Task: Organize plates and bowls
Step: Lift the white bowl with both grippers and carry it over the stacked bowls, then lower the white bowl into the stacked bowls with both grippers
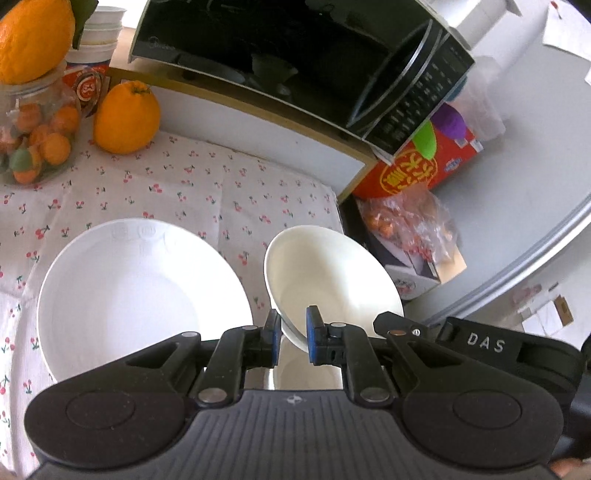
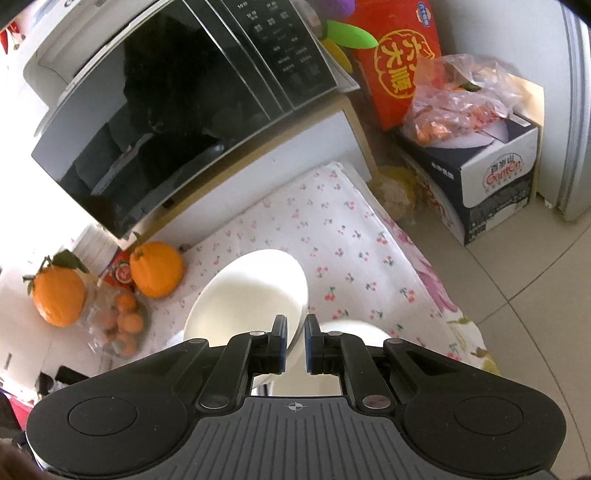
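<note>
Far left on the worktop (image 1: 207,184), which wears a white cloth dotted with little cherries, a glass jar (image 1: 37,125) packed with small oranges has a big orange (image 1: 33,37) perched on its lid. Just beside it sits a second large orange (image 1: 127,118), with stacked white tubs (image 1: 98,33) behind. Moving along, a wide white plate (image 1: 140,295) lies flat on the cloth at the near left.

Now the middle: the left tongs (image 1: 292,328) are pinching the rim of a white bowl (image 1: 332,273), tilted on edge, right next to the plate. In the right wrist view, the right tongs (image 2: 295,341) are clamped on the rim of a tilted white bowl (image 2: 251,295) as well, and a second white dish (image 2: 354,330) peeks out just beyond the fingertips; whether it touches the held one, I can't tell.

Behind it all, a black microwave (image 2: 173,122) sits on a raised pale shelf (image 2: 258,166) against the wall.

Off the right edge of the worktop, a red gift box (image 2: 399,62) stands on the floor, then a plastic bag (image 2: 458,99) of orange things on top of a dark carton (image 2: 495,192), and pale floor tiles (image 2: 535,288) stretch away.
</note>
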The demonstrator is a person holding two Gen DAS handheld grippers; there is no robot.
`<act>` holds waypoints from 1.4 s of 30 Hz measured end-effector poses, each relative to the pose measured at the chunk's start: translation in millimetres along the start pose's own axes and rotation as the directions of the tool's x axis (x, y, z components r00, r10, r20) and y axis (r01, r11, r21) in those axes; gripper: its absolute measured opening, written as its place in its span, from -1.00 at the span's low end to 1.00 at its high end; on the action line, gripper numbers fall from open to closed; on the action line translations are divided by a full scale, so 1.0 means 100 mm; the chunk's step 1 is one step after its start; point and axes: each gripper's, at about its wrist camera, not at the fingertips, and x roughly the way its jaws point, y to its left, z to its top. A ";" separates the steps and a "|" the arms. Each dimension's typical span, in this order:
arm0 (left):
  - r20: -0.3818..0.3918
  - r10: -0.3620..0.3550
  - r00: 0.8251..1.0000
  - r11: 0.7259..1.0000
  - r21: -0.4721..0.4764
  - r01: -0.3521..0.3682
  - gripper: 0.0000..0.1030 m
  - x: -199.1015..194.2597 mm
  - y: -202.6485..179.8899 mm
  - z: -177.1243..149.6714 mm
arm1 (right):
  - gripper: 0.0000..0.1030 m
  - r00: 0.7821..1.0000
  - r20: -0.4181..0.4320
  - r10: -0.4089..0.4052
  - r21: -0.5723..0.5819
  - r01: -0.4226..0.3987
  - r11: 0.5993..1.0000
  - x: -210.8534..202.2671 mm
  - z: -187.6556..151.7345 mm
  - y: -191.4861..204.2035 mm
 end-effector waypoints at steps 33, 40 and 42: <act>-0.113 -0.050 0.992 0.995 0.084 0.060 -0.69 0.13 -0.09 -0.48 | -0.78 0.990 -0.091 -0.110 -0.020 0.109 0.994 -0.13 -0.26 -0.32; -0.121 -0.018 0.992 0.992 0.122 0.033 -0.62 0.18 -0.13 -0.55 | -0.78 0.985 -0.113 -0.127 -0.041 0.123 0.992 -0.08 -0.30 -0.34; -0.123 -0.013 0.992 0.992 0.126 0.029 -0.62 0.18 -0.12 -0.56 | -0.78 0.985 -0.117 -0.129 -0.045 0.124 0.991 -0.07 -0.30 -0.34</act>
